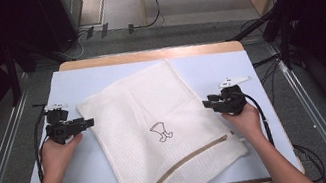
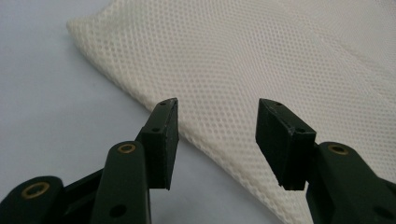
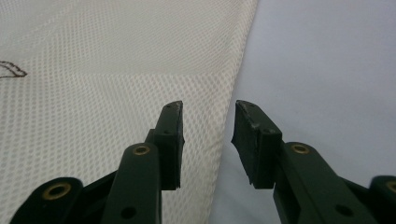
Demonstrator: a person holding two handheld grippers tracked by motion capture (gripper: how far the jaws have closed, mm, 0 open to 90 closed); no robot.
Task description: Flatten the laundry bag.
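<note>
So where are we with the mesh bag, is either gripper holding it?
Neither holds it. The mesh bag lies flat and spread on the table, zipper closed, its near edge hanging over the front. The left gripper and right gripper are both open, nothing between the jaws, one at each side edge of the bag. No fold shows, so any folding is still to do.

Pale blue table [image 1: 228, 67], white mesh bag [image 1: 154, 113] flat on it
</note>
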